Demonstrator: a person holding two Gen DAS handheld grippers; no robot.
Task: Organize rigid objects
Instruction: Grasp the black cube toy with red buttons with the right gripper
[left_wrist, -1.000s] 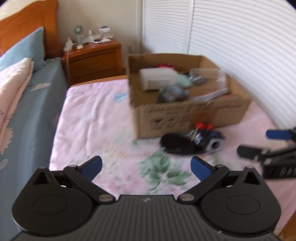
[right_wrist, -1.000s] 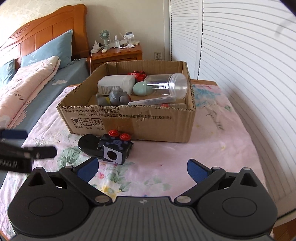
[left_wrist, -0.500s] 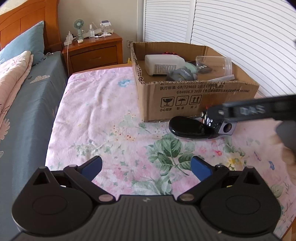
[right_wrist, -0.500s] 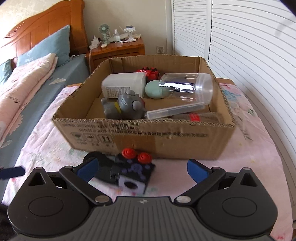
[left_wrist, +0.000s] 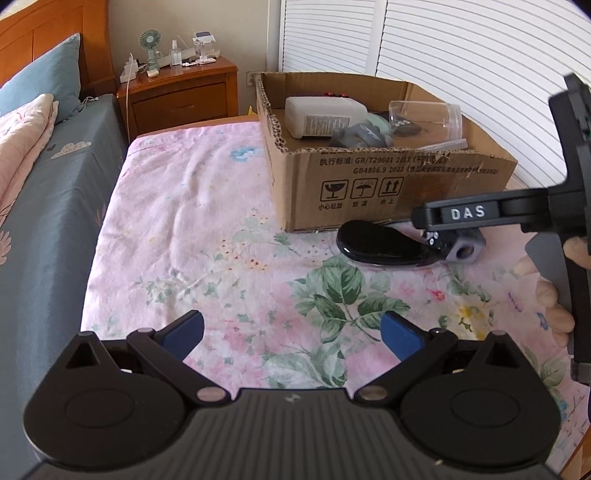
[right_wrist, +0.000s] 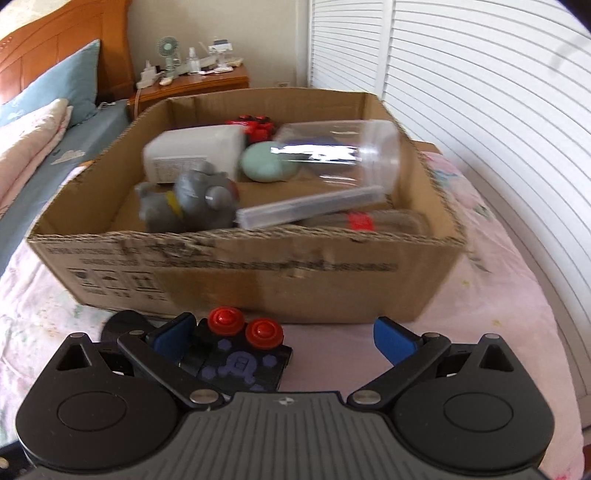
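Left wrist view. Left gripper (left_wrist: 291, 334): fingers spread wide, nothing between them, over the floral pink bedspread (left_wrist: 192, 229). Cardboard box (left_wrist: 369, 184): far right on the bed, open top, printed near wall. Contents seen here: white bottle (left_wrist: 325, 116), grey toy figure (left_wrist: 360, 134), clear plastic cup (left_wrist: 428, 112) lying on its side. Black toy (left_wrist: 380, 243): on the bedspread just beside the box's near wall, glossy rounded end to the left, grey block end to the right. Right gripper (left_wrist: 476, 214): enters from the right, one finger marked "DAS" directly over the toy's right end; a person's hand (left_wrist: 554, 295) holds its handle. Wooden nightstand (left_wrist: 181, 92): far left, carrying a small fan and bottles.

Right wrist view. Right gripper (right_wrist: 284, 334): fingers open, set around the black toy (right_wrist: 240, 354); left finger pad touching or nearly touching its side, right finger well apart. Toy shows two red knobs and purple markings. Cardboard box (right_wrist: 258, 266): immediately beyond, holding the white bottle (right_wrist: 192, 155), grey toy figure (right_wrist: 188, 199), green rounded object (right_wrist: 267, 166), clear plastic cup (right_wrist: 343, 155), red toy (right_wrist: 256, 125) and a long clear case (right_wrist: 310, 210).
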